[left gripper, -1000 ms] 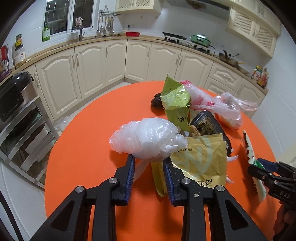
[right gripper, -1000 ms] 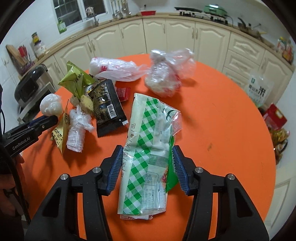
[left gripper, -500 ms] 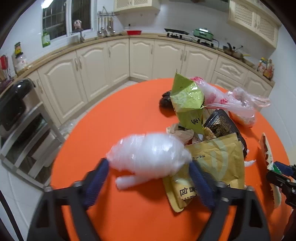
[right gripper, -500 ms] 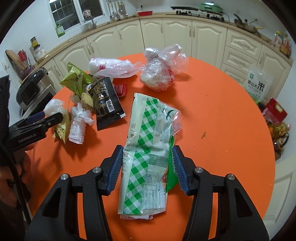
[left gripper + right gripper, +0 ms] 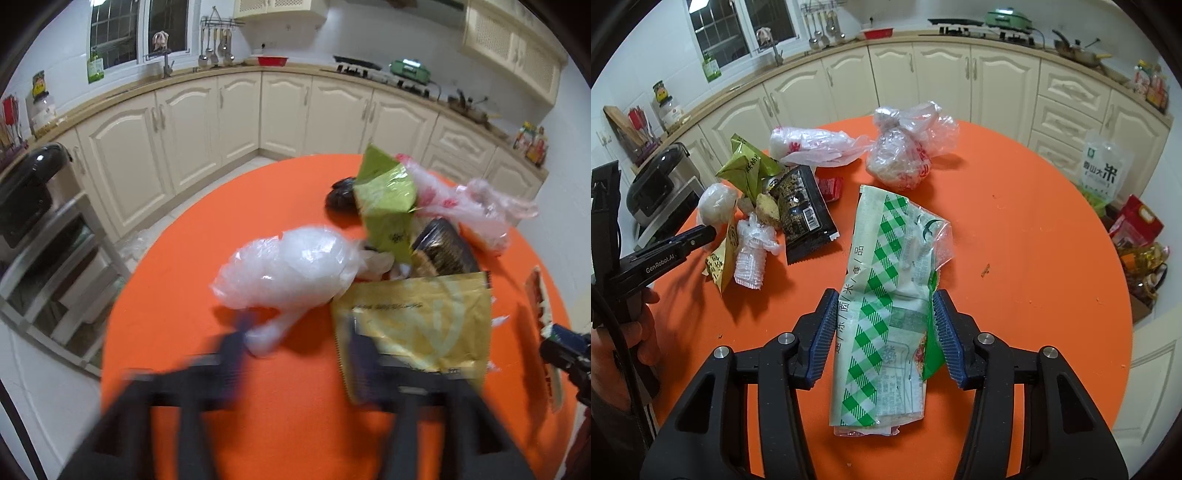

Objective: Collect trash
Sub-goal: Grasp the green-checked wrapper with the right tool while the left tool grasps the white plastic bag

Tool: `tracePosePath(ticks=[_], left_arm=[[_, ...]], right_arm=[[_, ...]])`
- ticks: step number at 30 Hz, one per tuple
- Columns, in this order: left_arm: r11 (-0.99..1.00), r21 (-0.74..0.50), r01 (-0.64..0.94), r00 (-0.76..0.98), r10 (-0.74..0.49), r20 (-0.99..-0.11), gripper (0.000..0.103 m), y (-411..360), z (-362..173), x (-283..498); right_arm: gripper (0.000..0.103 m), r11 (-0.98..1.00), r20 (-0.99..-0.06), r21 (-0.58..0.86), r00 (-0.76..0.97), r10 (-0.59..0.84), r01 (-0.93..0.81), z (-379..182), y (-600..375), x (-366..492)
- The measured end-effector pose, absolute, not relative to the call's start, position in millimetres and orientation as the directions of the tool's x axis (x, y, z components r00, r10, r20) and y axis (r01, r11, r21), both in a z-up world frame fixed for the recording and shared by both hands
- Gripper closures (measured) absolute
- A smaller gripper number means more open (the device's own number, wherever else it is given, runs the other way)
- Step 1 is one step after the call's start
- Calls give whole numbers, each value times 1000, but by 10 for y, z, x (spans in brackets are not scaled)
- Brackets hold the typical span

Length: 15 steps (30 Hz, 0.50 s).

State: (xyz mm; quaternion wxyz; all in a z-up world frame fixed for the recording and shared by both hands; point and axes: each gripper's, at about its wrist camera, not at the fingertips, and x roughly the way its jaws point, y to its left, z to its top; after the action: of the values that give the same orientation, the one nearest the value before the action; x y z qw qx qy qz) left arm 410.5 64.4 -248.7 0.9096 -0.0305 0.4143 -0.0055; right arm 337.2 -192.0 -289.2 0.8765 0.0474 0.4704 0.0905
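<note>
A crumpled clear plastic bag [image 5: 288,271] lies on the orange table [image 5: 207,229] next to a yellow wrapper [image 5: 417,321]; it also shows in the right wrist view [image 5: 716,201]. My left gripper [image 5: 295,343] is blurred, open and empty just behind the bag. My right gripper [image 5: 884,328] is open, its fingers either side of a green-checked white wrapper [image 5: 890,291] lying flat. A trash pile holds a green packet [image 5: 388,199], a black packet [image 5: 801,212] and tied plastic bags [image 5: 905,151].
Cream kitchen cabinets [image 5: 221,122] curve behind the table. A rack with a black cooker [image 5: 26,192] stands at the left. Bags and boxes [image 5: 1137,236] sit on the floor at the right of the table.
My left gripper opened and let go of the clear plastic bag, which now lies on the table by the pile; the gripper pulled back. The right gripper has stayed still.
</note>
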Motion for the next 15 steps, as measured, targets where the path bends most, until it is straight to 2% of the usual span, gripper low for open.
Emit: tracePosePath(ticks=[1, 3, 8, 12, 14, 15], left_arm=[[999, -45, -13, 671, -25, -741, 4, 640, -2465, 4071], [1000, -26, 8, 696, -24, -718, 4, 582, -2400, 4006], [999, 32, -18, 688, 35, -725, 4, 598, -2440, 4124], [1000, 9, -24, 673, 23, -740, 6, 650, -2502, 4304], [1000, -24, 7, 671, -22, -741, 20, 648, -2488, 4360], [999, -46, 27, 668, -53, -742, 45, 657, -2484, 4385]], right_arm=[[54, 979, -816, 169, 541, 204, -114, -2894, -1916, 3364], [54, 979, -818, 168, 539, 204, -116, -2900, -1907, 3361], [54, 979, -820, 169, 534, 205, -116, -2917, -1877, 3405], [54, 980, -823, 161, 532, 200, -119, -2917, -1849, 3455], [54, 980, -824, 159, 531, 197, -117, -2931, -1842, 3470], [54, 980, -824, 159, 531, 197, -117, -2939, -1841, 3475]])
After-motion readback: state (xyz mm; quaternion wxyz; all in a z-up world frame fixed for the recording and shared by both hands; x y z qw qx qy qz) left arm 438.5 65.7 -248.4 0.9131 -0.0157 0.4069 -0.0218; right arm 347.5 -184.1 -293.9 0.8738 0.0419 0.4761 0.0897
